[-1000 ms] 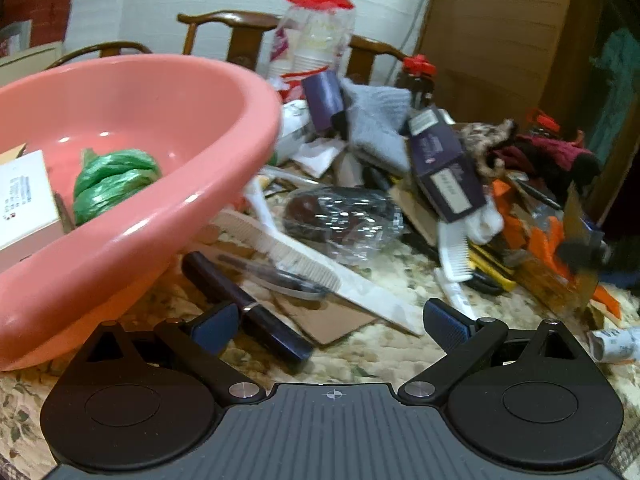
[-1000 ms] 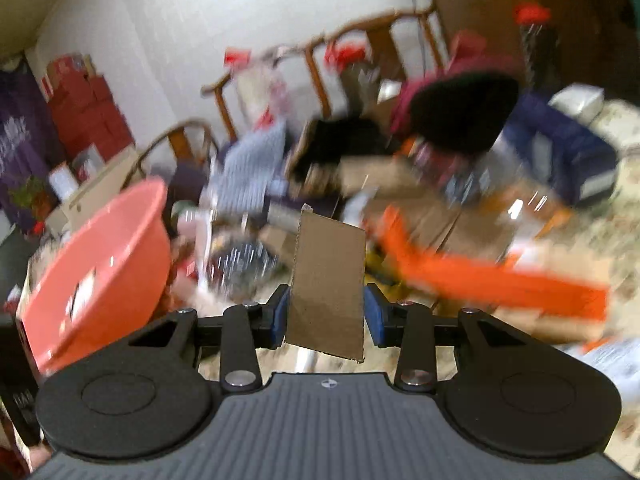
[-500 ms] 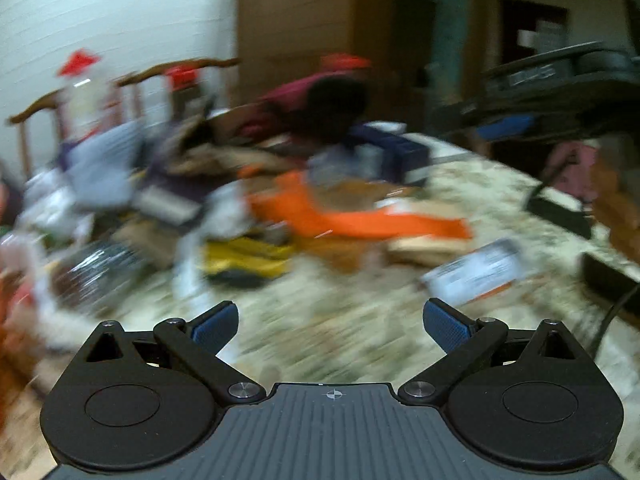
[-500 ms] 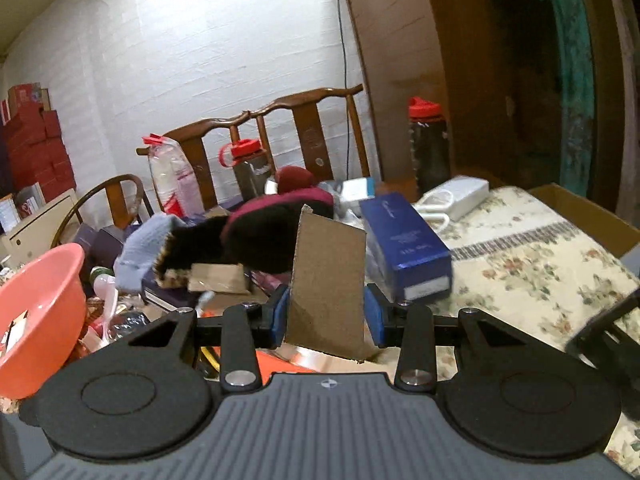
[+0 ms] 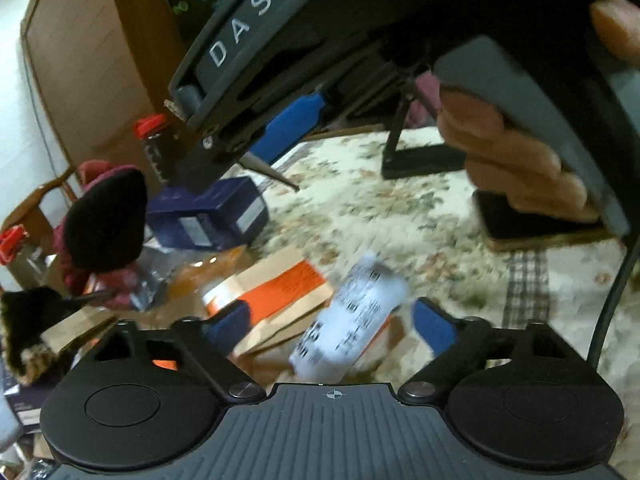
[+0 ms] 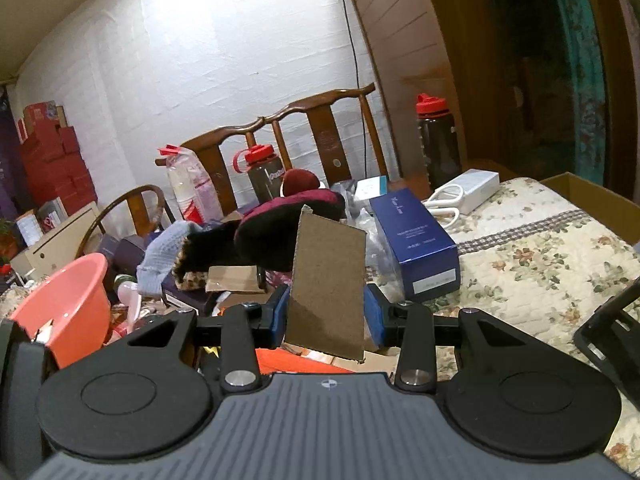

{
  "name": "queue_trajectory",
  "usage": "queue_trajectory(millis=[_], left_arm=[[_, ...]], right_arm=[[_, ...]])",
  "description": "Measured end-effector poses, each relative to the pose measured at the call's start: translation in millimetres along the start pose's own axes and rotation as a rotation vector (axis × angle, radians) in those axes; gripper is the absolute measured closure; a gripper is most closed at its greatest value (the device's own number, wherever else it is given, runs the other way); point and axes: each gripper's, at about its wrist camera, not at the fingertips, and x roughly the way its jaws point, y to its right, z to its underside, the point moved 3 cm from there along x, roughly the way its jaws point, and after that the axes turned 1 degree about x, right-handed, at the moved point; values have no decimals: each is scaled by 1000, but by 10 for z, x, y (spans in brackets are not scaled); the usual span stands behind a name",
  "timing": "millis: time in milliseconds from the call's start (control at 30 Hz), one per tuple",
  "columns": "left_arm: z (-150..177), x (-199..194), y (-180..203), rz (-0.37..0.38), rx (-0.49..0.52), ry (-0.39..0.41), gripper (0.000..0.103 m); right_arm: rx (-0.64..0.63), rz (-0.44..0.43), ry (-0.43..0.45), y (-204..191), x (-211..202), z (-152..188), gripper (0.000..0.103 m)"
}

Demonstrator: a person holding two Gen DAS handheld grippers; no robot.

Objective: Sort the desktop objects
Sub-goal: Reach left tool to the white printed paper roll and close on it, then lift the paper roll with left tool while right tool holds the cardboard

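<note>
My right gripper (image 6: 327, 312) is shut on a brown cardboard piece (image 6: 329, 280), held upright above the cluttered table. My left gripper (image 5: 332, 320) is open and empty, low over a white printed packet (image 5: 350, 320) that lies between its fingers on the floral tablecloth (image 5: 400, 208). In the left wrist view the right gripper (image 5: 280, 132) hangs above, held by a hand (image 5: 520, 160). A pink basin (image 6: 68, 304) sits at the left in the right wrist view.
A blue box (image 6: 416, 244) (image 5: 208, 216), a dark red and black hat (image 6: 288, 228), an orange and tan envelope (image 5: 276, 296), bottles with red caps (image 6: 266, 172), wooden chairs (image 6: 312, 136), white charger box (image 6: 468, 188) and a cardboard box edge (image 6: 592, 200) crowd the table.
My left gripper swung right, away from the pink basin, to the white packet and the orange envelope. My right gripper, still holding the cardboard, rose and steadied.
</note>
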Motion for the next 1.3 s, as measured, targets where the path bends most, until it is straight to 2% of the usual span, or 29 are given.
queue_trajectory(millis=[100,133,233,267,333,400,433,533,700,767,900,1033,1167,1233,1300], left_arm=[[-16,110,39,61,-41,-40,28],[6,132,65,68,-38,-48,29],[51,146,192,52,19,-41,23],[55,177,215,44,28,-51,26],[45,224,184,53,-11,-57,26],[30,276,108,59,-81,-61,40],[25,293,61,57,-119,-64,52],[61,243,-36,51,-189,-48,66],[168,-120,-191,-11,-283,0,79],[246,-311,-269,-68,-318,22,80],[464,-660,-521,-168,-464,58,80],[731,-1038,-758,-336,-615,120,80],[1028,-1213,-972,-540,-715,93,79],[1171,-1257,-1087,-602,-787,79,79],[1292,-1257,-1192,-623,-837,65,79]], right_arm=[[37,6,14,54,-14,-18,58],[50,2,15,76,-16,-26,58],[68,-12,17,99,-26,-37,58],[74,-19,16,101,-27,-37,58],[74,-32,16,88,-31,-34,58],[74,-36,17,78,-25,-27,58],[73,-35,15,79,-15,-27,58],[81,-32,11,89,2,-22,58],[90,-38,7,84,4,-12,57],[86,-46,-2,55,16,2,57],[53,-87,-40,-92,81,81,57],[24,-168,-93,-343,176,235,57],[-31,-158,-115,-660,304,470,58],[-49,-140,-130,-772,376,583,58],[-47,-122,-148,-894,456,681,58]])
